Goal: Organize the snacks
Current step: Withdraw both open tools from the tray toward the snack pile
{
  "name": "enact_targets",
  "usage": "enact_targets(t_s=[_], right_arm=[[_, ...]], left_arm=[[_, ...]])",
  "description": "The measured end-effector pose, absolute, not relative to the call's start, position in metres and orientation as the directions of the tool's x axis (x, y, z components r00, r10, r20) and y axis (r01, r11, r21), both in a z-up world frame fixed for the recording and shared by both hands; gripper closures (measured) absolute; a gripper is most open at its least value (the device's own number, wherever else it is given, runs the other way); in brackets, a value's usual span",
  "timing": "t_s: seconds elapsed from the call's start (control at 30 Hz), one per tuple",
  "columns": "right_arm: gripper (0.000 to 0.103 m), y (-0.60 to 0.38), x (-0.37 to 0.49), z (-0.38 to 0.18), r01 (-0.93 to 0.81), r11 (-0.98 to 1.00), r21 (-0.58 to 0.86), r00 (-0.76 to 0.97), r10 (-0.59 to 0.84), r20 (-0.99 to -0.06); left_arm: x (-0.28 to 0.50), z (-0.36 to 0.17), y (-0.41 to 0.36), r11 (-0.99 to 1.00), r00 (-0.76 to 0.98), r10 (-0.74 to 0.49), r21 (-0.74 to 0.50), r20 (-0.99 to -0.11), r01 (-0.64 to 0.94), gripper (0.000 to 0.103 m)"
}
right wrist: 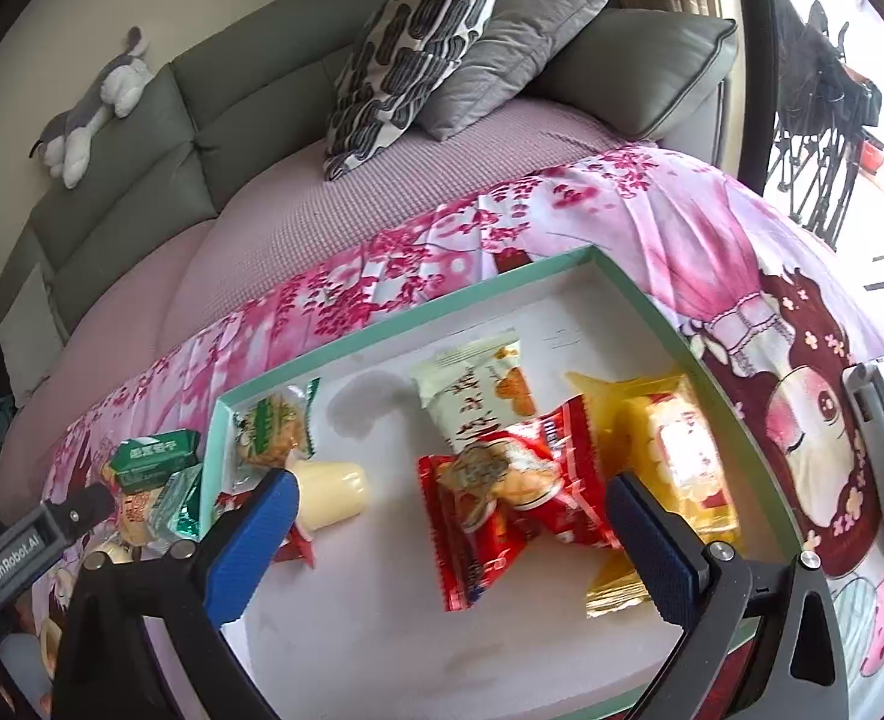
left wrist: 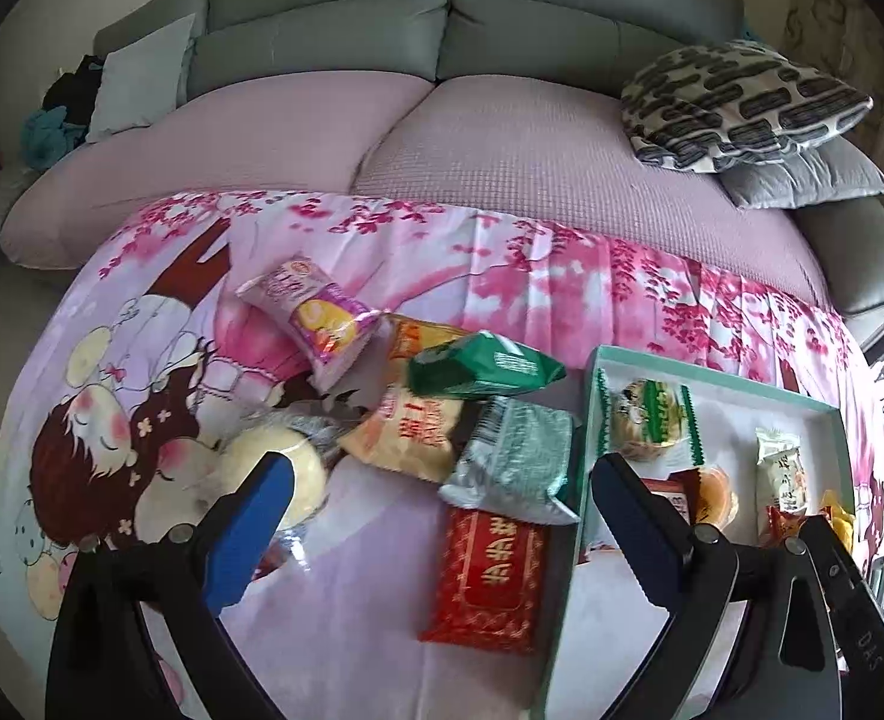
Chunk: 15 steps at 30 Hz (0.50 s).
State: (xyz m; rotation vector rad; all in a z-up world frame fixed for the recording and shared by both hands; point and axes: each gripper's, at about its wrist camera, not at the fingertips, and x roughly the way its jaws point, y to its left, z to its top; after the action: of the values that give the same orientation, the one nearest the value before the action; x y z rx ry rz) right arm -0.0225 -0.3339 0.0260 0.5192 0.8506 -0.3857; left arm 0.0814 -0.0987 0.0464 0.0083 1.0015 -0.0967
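Note:
A pile of snack packets lies on the pink cartoon cloth: a red packet (left wrist: 487, 579), a silver-green packet (left wrist: 514, 462), a green packet (left wrist: 484, 369), a tan packet (left wrist: 409, 432), a pink packet (left wrist: 313, 312) and a pale bun (left wrist: 280, 468). My left gripper (left wrist: 442, 516) is open and empty above the red packet. A mint-rimmed white box (right wrist: 640, 294) holds a red packet (right wrist: 514, 492), a yellow packet (right wrist: 676, 456), a cream packet (right wrist: 478, 390), a pale jelly cup (right wrist: 331, 492) and a green-wrapped cake (right wrist: 271, 426). My right gripper (right wrist: 451, 528) is open and empty over the red packet in the box.
A grey sofa (left wrist: 442, 18) with a pink seat cover stands behind the cloth. A patterned pillow (left wrist: 736, 105) and a grey pillow (left wrist: 802, 177) lie at its right end. A plush toy (right wrist: 94, 105) rests on the sofa back. The box's left rim (left wrist: 586, 420) sits beside the pile.

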Motion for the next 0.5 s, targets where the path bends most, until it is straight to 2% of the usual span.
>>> enact_targets(t_s=[0.37, 0.5], right_arm=[[0.0, -0.285, -0.003, 0.022, 0.467, 0.853, 0.233, 0.551, -0.074, -0.831], [0.0, -0.268, 0.001, 0.021, 0.474, 0.863, 0.175, 0.512, -0.108, -0.852]], left_arm=[[0.083, 0.05, -0.056, 0.999, 0.517, -0.006, -0.026, -0.856, -0.031, 0.003], [0.083, 0.047, -0.044, 0.998, 0.5, 0.007, -0.023, -0.866, -0.053, 0.003]])
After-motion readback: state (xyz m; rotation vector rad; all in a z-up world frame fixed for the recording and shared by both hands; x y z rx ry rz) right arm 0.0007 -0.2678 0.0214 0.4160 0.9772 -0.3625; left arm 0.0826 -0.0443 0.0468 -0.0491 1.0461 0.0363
